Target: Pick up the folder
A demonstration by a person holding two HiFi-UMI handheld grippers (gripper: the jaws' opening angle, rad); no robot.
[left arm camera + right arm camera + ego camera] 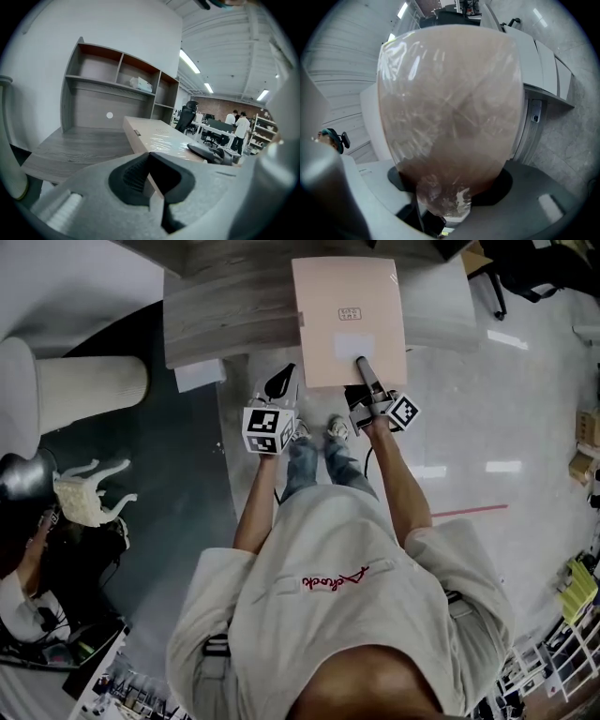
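Note:
A pale pink folder [349, 320] wrapped in clear film is held flat over the desk's front edge. My right gripper [361, 367] is shut on its near edge, with one dark finger [367, 374] lying on top of the cover. In the right gripper view the folder [450, 103] fills the frame and runs down into the gripper [443, 206]. My left gripper [286, 381] is at the near left corner. In the left gripper view that corner of the folder [159, 136] passes between the closed jaws of the gripper [157, 187].
A grey wooden desk [216, 306] with a shelf unit [112, 79] stands behind the folder. A white desk top [441, 296] lies to the right. A white animal figure [89, 498] sits on the dark floor at left. Office chairs and people [239, 124] are far off.

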